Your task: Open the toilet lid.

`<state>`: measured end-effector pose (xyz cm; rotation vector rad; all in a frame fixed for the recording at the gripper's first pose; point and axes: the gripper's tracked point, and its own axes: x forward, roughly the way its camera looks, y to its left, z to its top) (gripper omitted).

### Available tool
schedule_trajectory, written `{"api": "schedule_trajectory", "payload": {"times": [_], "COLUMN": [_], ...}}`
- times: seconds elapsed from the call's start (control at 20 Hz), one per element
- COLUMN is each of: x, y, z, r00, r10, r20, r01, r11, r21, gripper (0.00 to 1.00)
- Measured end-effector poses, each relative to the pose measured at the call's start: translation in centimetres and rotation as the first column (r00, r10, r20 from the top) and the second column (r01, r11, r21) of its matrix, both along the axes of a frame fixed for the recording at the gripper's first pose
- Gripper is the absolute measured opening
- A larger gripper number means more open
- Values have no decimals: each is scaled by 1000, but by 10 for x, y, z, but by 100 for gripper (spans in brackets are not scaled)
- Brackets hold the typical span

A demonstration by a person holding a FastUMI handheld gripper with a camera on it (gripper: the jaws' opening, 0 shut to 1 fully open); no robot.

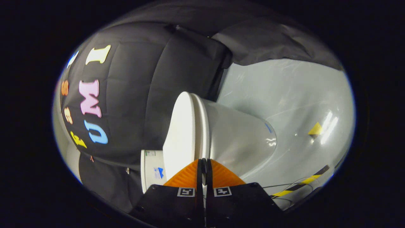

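The view is rolled on its side, so the white toilet lies sideways ahead of me. Its lid (182,133) is a flat white oval lying down against the seat, and the bowl (240,136) bulges out on the other side of the rim. My gripper (204,162) sits at the lid's front edge. Its orange fingers (186,177) are drawn almost together, one on the lid side and one on the bowl side. A thin white sliver of the rim shows between them. The cistern (150,167) stands behind the lid.
Glossy pale grey floor (284,95) stretches past the bowl, with a yellow marker (315,129) and a yellow-and-black striped tape (300,183) on it. A thin cable lies near the tape. Black cloth wall (136,95) hangs behind the toilet.
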<state>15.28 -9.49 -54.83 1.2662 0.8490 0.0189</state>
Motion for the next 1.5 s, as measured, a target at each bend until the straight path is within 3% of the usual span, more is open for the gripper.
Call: {"api": "schedule_trajectory", "payload": {"times": [0.25,0.75,1.2,1.5], "x": [0,13,19,20], "y": [5,33,95,146], "z": [21,146,244,293], "r00": [999,996,982,974], "r10": [15,68,119,146], "r20": [-39,62,148,171], "r01": [-21,-38,-10,15], "r11": [987,921,810,716], "r21": [-157,-389,-587,-698], "gripper": [7,5,6,5]}}
